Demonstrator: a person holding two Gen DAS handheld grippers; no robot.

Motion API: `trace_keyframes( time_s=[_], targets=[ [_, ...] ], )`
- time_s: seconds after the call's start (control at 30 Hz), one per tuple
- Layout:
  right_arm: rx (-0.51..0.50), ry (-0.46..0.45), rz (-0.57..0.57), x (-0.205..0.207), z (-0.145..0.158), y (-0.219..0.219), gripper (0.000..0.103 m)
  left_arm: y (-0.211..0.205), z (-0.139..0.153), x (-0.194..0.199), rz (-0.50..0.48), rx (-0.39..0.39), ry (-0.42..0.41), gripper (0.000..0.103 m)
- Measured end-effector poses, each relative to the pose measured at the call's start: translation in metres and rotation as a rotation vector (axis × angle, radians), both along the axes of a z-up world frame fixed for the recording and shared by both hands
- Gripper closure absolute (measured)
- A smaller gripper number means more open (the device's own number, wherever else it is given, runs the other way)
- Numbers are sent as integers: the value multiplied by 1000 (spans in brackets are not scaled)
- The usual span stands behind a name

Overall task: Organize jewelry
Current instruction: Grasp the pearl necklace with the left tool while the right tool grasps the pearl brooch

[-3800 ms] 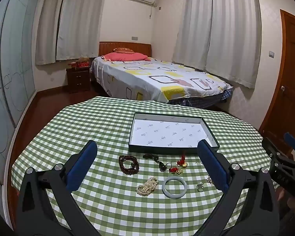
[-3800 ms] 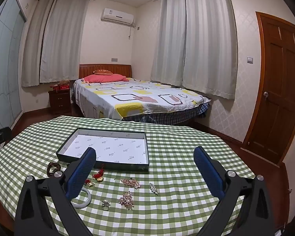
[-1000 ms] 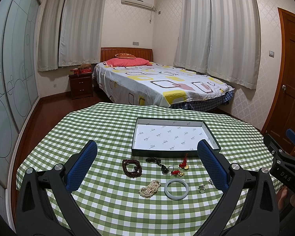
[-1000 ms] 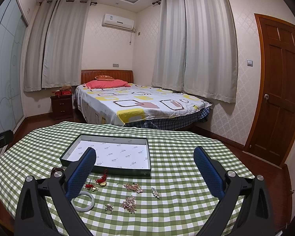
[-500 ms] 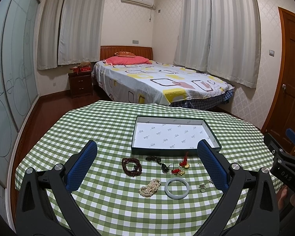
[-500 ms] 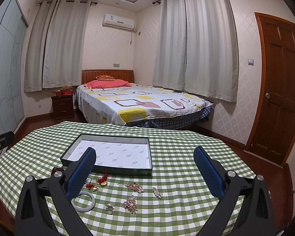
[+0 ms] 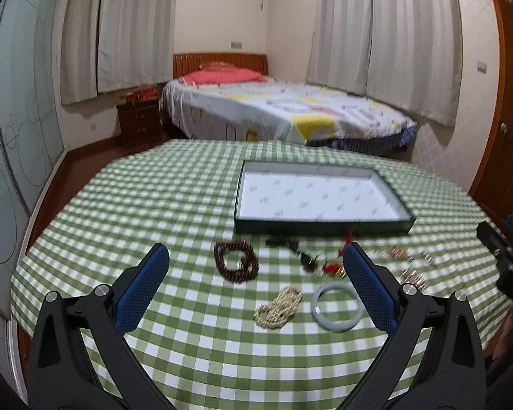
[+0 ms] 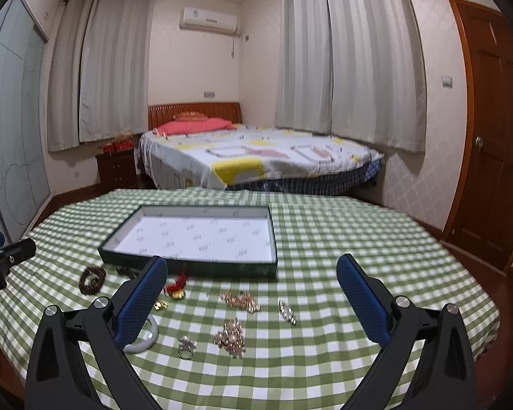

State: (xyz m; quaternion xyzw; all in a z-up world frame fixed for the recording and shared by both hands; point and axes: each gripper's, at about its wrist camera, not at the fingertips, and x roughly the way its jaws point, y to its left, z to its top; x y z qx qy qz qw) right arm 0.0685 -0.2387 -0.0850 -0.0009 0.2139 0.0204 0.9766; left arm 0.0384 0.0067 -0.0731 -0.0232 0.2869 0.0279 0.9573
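Note:
A shallow dark box with a white patterned liner (image 7: 321,197) (image 8: 201,235) lies on the green checked table. In front of it lie a dark red bead bracelet (image 7: 236,264) (image 8: 92,279), a pearl strand (image 7: 281,305), a pale jade bangle (image 7: 337,310) (image 8: 143,340), a dark pendant (image 7: 304,259), red and gold charms (image 7: 335,268) (image 8: 176,288), gold brooches (image 8: 241,300) (image 8: 229,337), a clip (image 8: 287,311) and a ring (image 8: 186,345). My left gripper (image 7: 256,266) is open and empty above the bracelets. My right gripper (image 8: 253,285) is open and empty above the brooches.
The round table (image 8: 359,249) drops off at its edges on all sides. A bed (image 8: 256,157), a nightstand (image 8: 116,167), curtains, a glass wardrobe (image 7: 17,136) and a wooden door (image 8: 489,136) stand beyond it. The right gripper shows at the right edge of the left wrist view (image 7: 506,259).
Both grippers have moved forward and lower towards the table, so the jewelry looks larger. Both views are slightly blurred by motion. Nothing on the table has moved.

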Motion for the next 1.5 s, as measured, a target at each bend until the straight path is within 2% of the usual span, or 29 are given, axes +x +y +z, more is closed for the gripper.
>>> trace_keyframes(
  time_s=[0.13, 0.33, 0.5, 0.77, 0.87, 1.03, 1.1, 1.2, 1.27, 1.33, 1.37, 1.4, 1.43, 1.5],
  targets=[
    [15, 52, 5, 12, -19, -2, 6, 3, -33, 19, 1, -5, 92, 4],
    [24, 136, 23, 28, -45, -4, 6, -3, -64, 37, -19, 1, 171, 4],
    [22, 183, 44, 38, -60, -3, 7, -7, -86, 52, -38, 3, 236, 19],
    [21, 226, 63, 48, -73, -2, 7, -15, -106, 67, -80, 18, 300, 28],
    [26, 237, 63, 50, -75, -2, 7, -16, -112, 70, -93, 15, 317, 37],
    [23, 249, 70, 51, -78, -1, 7, -19, -111, 68, -110, 25, 299, 46],
    [23, 255, 69, 51, -79, -1, 7, -19, -111, 68, -113, 27, 294, 54],
    [28, 270, 65, 53, -82, -2, 7, -20, -110, 65, -132, 22, 284, 72],
    [34, 280, 65, 55, -84, -2, 8, -21, -109, 65, -137, 24, 282, 77],
    [38, 290, 68, 57, -86, -2, 11, -21, -109, 65, -135, 24, 281, 79],
    [38, 295, 72, 58, -86, -1, 22, -21, -109, 65, -133, 24, 281, 79],
    [38, 309, 76, 60, -88, -1, 39, -20, -109, 65, -129, 20, 280, 80],
    [41, 323, 76, 62, -91, -1, 44, -19, -109, 65, -127, 16, 279, 80],
    [51, 339, 79, 65, -94, -1, 46, -16, -108, 65, -126, -6, 275, 81]
  ],
)
